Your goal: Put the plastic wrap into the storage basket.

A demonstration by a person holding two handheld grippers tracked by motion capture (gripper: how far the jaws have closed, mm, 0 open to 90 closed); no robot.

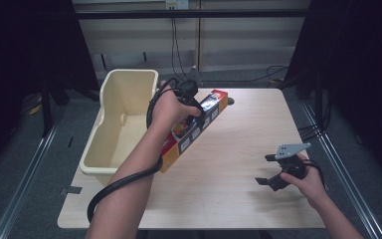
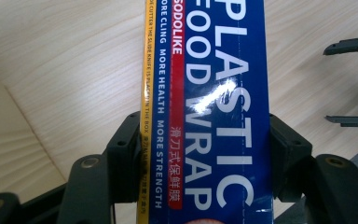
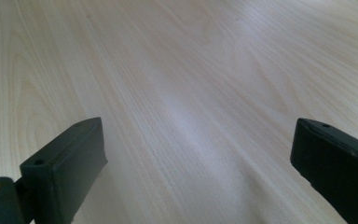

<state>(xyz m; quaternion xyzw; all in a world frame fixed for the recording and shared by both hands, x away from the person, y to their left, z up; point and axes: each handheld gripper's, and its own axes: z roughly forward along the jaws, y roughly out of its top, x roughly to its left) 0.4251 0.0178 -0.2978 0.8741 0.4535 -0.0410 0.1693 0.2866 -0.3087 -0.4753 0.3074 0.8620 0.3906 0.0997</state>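
Observation:
A long box of plastic food wrap [image 1: 195, 130], blue and red with a yellow edge, hangs slanted above the wooden table [image 1: 238, 199], just right of the bin. My left gripper [image 1: 191, 102] is shut on it near its far half. In the left gripper view the box [image 2: 209, 107] runs up the middle with both black jaws pressed to its sides. My right gripper [image 1: 264, 169] rests low over the table at the right, open, nothing between its jaws. The right gripper view shows its pads [image 3: 70, 163] wide apart over bare wood.
A cream plastic bin [image 1: 124, 119] stands at the table's left edge, beside the lifted box. The other gripper's fingers [image 2: 349, 46] show at the right of the left gripper view. Cables hang at the back wall; dark frames flank the table.

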